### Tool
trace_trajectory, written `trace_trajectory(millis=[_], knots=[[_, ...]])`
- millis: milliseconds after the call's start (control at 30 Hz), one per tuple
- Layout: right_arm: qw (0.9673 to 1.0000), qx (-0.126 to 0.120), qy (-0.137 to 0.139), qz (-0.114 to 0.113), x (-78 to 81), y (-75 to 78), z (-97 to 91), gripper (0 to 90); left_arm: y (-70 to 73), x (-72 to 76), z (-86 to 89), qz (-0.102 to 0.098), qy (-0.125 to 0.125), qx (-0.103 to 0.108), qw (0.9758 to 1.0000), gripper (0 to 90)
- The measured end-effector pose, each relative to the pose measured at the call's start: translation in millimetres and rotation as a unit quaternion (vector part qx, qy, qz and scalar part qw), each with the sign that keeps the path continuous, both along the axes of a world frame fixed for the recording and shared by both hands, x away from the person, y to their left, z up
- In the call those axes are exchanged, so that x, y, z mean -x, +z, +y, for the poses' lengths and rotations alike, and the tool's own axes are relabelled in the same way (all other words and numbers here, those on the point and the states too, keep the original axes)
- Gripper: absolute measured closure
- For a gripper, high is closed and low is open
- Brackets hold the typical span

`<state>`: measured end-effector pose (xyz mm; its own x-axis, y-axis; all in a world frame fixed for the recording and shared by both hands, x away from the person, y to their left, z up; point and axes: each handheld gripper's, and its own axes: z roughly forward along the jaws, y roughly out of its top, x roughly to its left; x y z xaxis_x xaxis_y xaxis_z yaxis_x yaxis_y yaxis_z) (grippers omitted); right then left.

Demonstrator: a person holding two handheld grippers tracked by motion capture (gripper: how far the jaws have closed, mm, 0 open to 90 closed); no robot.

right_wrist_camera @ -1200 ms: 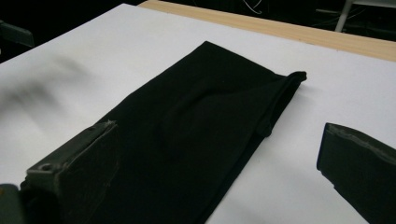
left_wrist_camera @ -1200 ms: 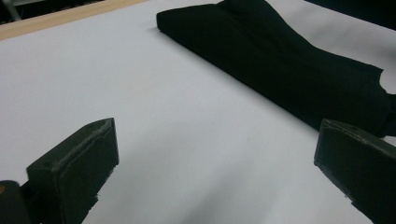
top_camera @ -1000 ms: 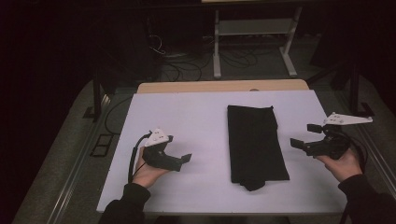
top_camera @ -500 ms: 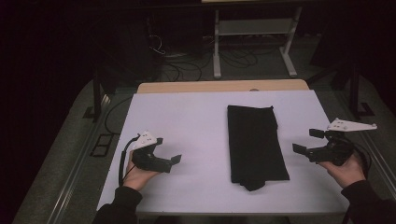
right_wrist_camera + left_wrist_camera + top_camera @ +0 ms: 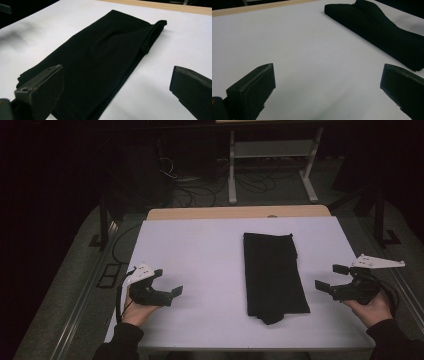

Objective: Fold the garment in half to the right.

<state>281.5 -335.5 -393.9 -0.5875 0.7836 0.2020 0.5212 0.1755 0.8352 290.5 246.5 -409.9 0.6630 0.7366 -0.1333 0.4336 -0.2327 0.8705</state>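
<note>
Both hands have drawn back toward the near edge of the table point(image 5: 200, 250) over the last second, the left gripper point(image 5: 167, 292) sliding furthest left and well clear of the cloth point(image 5: 274, 270). The right gripper point(image 5: 332, 279) sits near its right edge. Both are spread wide and hold nothing. The folded cloth lies flat, right of centre, so the fold looks finished.

Two hand-held grippers, low in the frame

The left gripper point(image 5: 169, 289) sits lower left, the right gripper point(image 5: 330, 278) at the right edge, both with jaws spread wide, pointing inward.
</note>
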Motion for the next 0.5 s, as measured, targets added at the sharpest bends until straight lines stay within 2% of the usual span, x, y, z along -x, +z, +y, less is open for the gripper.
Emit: trace_trajectory(millis=[167, 500], knots=[[1.0000, -0.002, -0.005, -0.001, 5.1, -4.3, -3.1, 0.0, -1.7, 2.0, 6.7, -0.001, 0.008, -0.003, 1.0000, 0.0], [1.0000, 0.000, -0.005, 0.004, 12.3, -14.0, -5.3, 0.0, -4.7, 7.0, 28.1, -0.005, 0.034, 0.005, 0.9994, 0.0]])
